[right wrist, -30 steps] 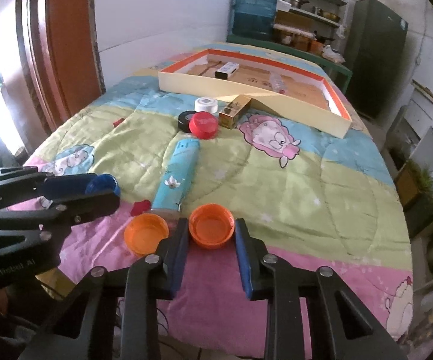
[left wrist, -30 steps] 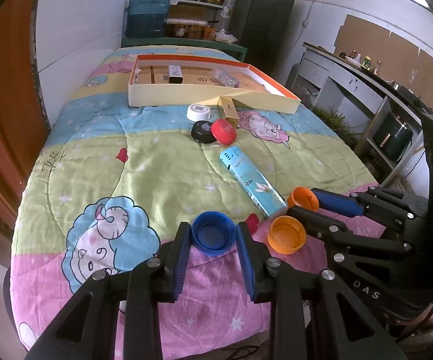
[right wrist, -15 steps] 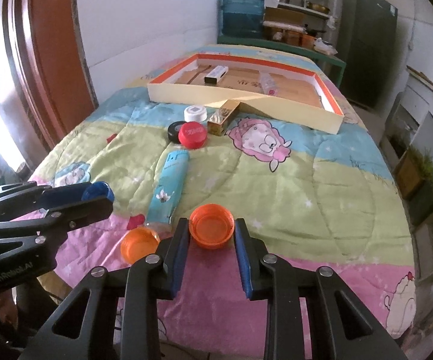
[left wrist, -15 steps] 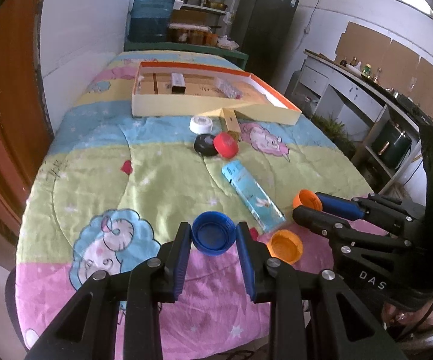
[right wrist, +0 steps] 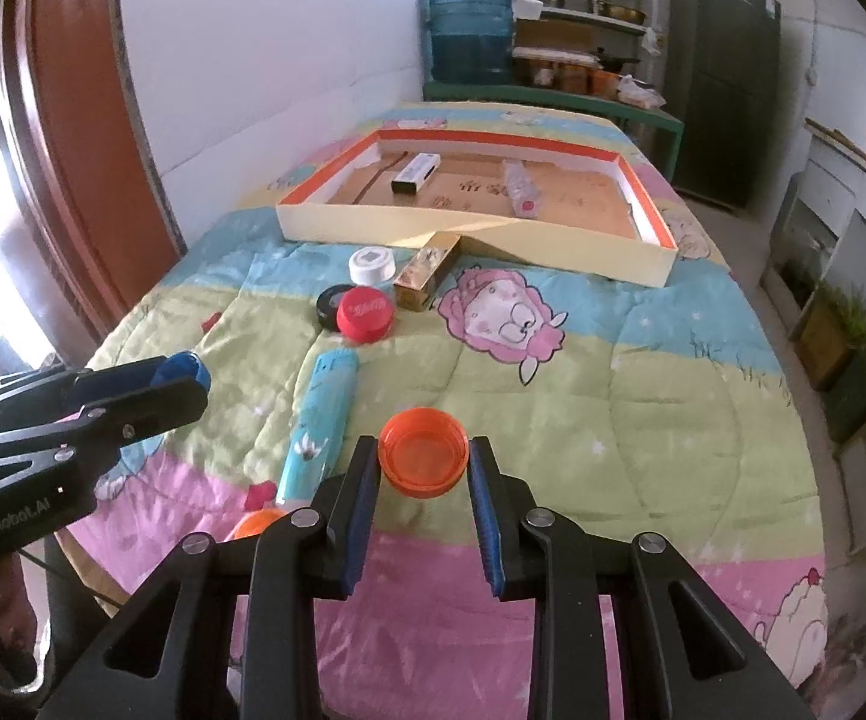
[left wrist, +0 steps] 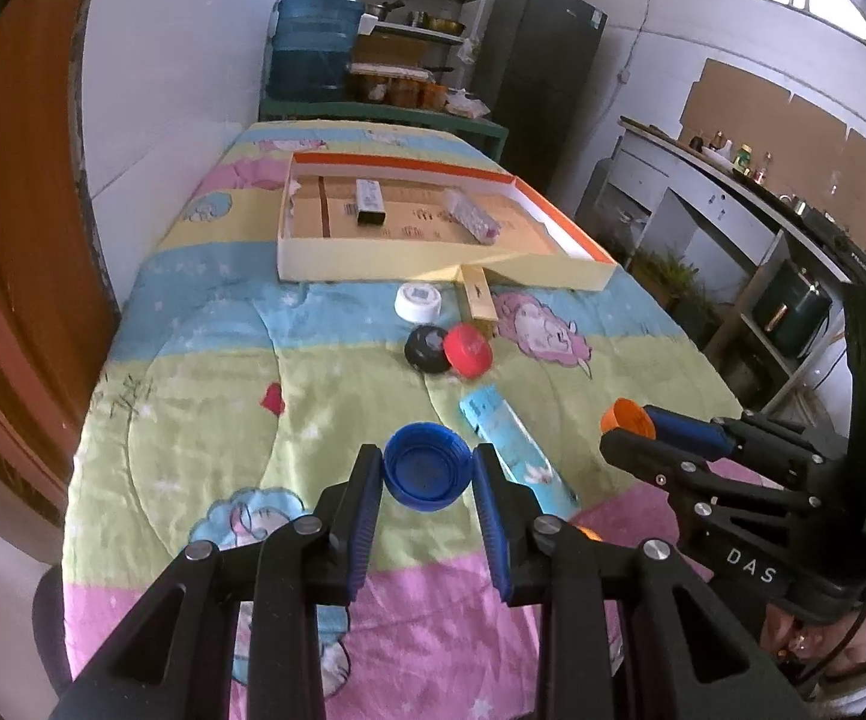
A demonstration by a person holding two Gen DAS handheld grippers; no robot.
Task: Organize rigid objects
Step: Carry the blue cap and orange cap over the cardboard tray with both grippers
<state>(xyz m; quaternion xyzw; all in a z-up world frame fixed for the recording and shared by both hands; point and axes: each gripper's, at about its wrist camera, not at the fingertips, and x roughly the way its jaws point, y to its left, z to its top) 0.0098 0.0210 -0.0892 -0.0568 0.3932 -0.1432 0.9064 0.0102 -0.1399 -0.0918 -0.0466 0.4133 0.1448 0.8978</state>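
Left gripper (left wrist: 427, 474), bottom centre of the left wrist view, pinches a round blue plastic bottle cap (left wrist: 427, 467) between its blue finger pads (left wrist: 367, 501), open side up, held clear above the cartoon-print quilt (left wrist: 193, 408). Right gripper (right wrist: 423, 468), bottom centre of the right wrist view, pinches a round orange plastic bottle cap (right wrist: 424, 461) the same way, hollow facing up. A second orange cap (right wrist: 256, 523) lies on the quilt lower left of that frame, partly hidden by the finger. A light blue printed tube-shaped box (right wrist: 319, 420) lies lengthwise mid-frame. Above it a black round lid (right wrist: 331, 306) touches a red round cap (right wrist: 366, 313); a white round lid (right wrist: 372, 264) and a gold rectangular box (right wrist: 427, 276) sit just beyond. Shallow cream cardboard tray with orange inner rim (right wrist: 373, 228) in the upper centre holds a small white-and-black box (right wrist: 414, 173) and a clear plastic packet (right wrist: 520, 186).
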